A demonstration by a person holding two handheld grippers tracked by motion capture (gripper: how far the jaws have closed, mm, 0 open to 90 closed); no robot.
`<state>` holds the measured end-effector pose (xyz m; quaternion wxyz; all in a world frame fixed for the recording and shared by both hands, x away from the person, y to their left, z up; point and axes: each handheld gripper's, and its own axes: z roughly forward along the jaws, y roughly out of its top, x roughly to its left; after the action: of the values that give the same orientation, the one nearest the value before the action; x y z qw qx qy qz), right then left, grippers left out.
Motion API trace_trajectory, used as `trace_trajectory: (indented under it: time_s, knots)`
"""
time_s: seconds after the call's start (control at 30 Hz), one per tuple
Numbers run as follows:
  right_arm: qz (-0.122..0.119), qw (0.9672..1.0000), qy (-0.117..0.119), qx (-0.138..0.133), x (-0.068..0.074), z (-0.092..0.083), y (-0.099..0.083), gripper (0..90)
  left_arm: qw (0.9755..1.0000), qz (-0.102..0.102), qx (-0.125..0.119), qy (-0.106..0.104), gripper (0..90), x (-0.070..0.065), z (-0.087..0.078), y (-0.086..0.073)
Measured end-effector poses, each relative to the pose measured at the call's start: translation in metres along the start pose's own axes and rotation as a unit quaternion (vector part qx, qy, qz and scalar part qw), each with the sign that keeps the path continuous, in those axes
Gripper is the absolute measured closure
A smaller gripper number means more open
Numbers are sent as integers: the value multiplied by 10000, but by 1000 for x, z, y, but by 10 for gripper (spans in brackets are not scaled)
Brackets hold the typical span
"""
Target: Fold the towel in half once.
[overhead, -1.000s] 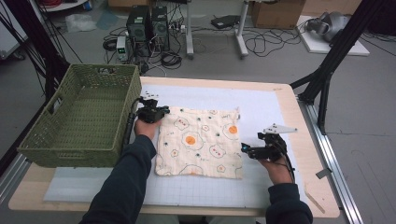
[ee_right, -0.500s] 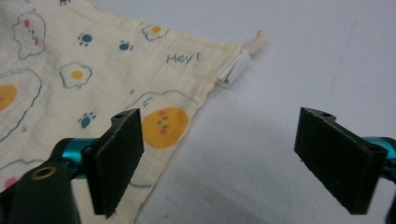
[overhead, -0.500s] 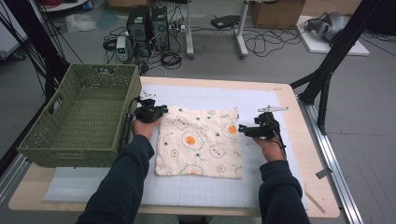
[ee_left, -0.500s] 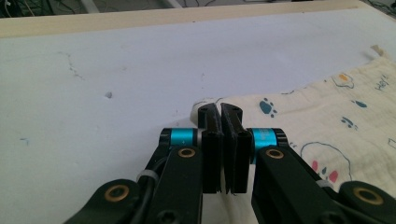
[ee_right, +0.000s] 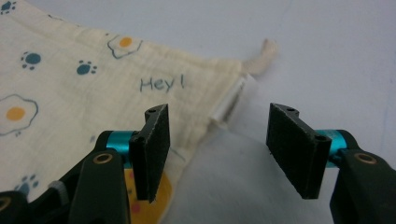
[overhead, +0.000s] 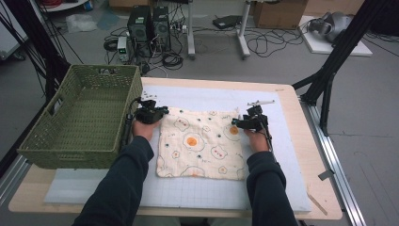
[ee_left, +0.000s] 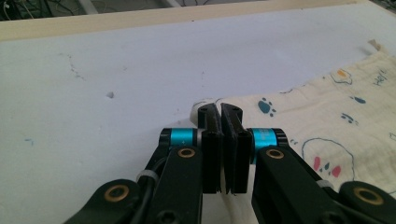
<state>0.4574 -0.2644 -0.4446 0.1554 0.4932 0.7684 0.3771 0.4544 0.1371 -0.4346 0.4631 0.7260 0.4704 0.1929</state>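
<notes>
A cream cloth (overhead: 202,143) printed with fried eggs and paw marks lies flat on the white mat. My left gripper (overhead: 157,113) is at its far left corner. In the left gripper view the jaws (ee_left: 220,109) are shut, with the cloth's (ee_left: 327,121) hem pinched between them. My right gripper (overhead: 237,123) sits at the far right corner. Its jaws (ee_right: 218,112) stand apart astride the edge of the cloth (ee_right: 70,84), near a white label (ee_right: 229,105) and a small loop (ee_right: 266,49). They have just been closing, and the pads do not touch the fabric.
A green woven basket (overhead: 70,155) stands empty at the left, close beside my left hand. The white gridded mat (overhead: 282,155) covers most of the wooden table (overhead: 301,117). Cables and computer cases lie on the floor beyond.
My right hand has moved forward and leftward from the cloth's right edge to its far right corner, and its jaws have narrowed. The left hand has stayed put.
</notes>
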Motion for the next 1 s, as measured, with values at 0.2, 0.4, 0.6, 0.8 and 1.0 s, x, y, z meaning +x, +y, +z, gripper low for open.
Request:
trace_trajectory:
  time_s: [0.2, 0.4, 0.6, 0.8, 1.0]
  knots:
    - [-294, 9992, -83, 267, 12, 16, 17, 466, 10000, 2, 50, -9, 863, -1, 2, -2]
    - [-211, 9988, -320, 309, 12, 16, 17, 781, 9999, 41, 101, -26, 862, -1, 1, -1]
    - [-432, 9974, -510, 256, 20, 13, 19, 875, 9999, 33, -99, 67, 863, -1, -3, 2]
    - [-656, 9958, -532, -343, 24, -2, 23, 874, 9994, 46, -348, 33, 863, -1, -12, 7]
    - [-760, 9951, -403, -487, 23, -13, 12, 874, 9988, 196, -426, -148, 863, -10, -20, 11]
